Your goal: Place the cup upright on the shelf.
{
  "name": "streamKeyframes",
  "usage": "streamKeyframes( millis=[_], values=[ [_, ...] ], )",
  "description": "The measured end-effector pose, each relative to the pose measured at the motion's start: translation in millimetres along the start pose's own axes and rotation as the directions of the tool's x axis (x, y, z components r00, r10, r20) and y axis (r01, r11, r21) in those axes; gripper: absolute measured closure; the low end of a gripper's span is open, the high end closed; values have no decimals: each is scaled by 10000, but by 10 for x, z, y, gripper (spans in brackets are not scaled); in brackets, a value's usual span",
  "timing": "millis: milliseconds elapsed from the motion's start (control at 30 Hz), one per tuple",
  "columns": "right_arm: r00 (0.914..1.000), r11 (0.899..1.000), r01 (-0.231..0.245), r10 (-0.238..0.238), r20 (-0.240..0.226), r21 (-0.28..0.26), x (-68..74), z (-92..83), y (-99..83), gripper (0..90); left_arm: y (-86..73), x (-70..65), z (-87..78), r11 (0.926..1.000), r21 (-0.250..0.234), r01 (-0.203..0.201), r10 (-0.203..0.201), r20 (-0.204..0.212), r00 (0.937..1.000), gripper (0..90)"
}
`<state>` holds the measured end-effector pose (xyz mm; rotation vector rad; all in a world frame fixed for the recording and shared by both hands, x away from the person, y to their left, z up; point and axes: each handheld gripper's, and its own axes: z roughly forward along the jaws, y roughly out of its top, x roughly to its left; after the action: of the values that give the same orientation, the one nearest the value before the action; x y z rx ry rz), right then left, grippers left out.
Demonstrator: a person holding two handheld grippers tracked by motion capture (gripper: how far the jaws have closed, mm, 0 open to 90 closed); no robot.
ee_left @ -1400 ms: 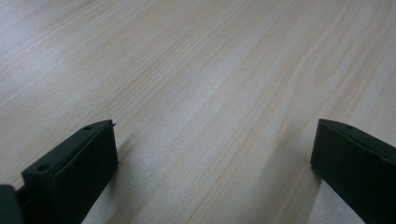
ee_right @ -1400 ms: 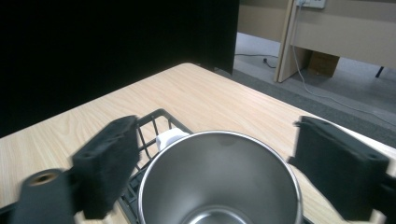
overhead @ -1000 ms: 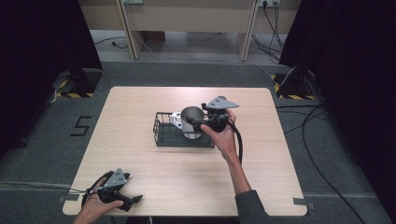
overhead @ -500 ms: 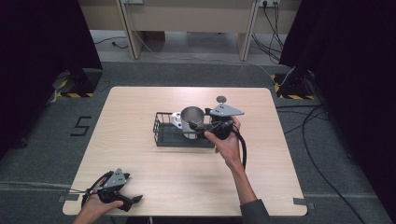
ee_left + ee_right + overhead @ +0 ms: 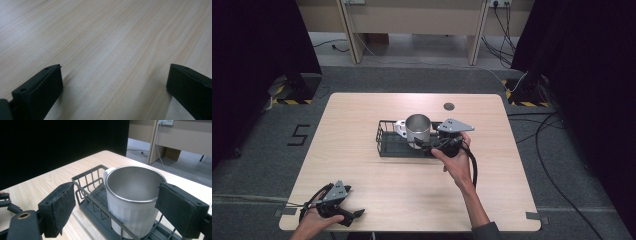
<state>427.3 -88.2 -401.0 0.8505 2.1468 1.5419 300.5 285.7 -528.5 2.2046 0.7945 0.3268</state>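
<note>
Right gripper (image 5: 424,146) is at the near right side of the black wire basket (image 5: 384,142) at mid-table. In the right gripper view its jaws stand spread, with the steel-lined white mug (image 5: 135,202) upright in the basket between and just beyond them. One pad is clear of the mug; contact at the other cannot be told. Left gripper (image 5: 354,216) rests low at the near left corner of the wooden table (image 5: 362,110), jaws spread over bare wood
</note>
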Motion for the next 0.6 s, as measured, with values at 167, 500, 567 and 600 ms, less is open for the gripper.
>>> streamKeyframes(
  millis=[167,500,567,600],
  values=[
    [10000,10000,52,-52,59,-23,27,-41,-14,155,-1,0,1,10000,-16,4,-4,-5,10000,0],
    [10000,9999,-18,18,10,119,78,-116,-147,156,0,1,0,10000,6,-21,21,-9,10000,0],
    [10000,9999,-26,25,44,120,87,-134,-176,156,0,1,0,10000,4,-20,20,-7,10000,0],
    [10000,9999,-30,29,65,134,91,-144,-189,156,-1,0,0,10000,7,-8,8,-3,10000,0]
  ],
)
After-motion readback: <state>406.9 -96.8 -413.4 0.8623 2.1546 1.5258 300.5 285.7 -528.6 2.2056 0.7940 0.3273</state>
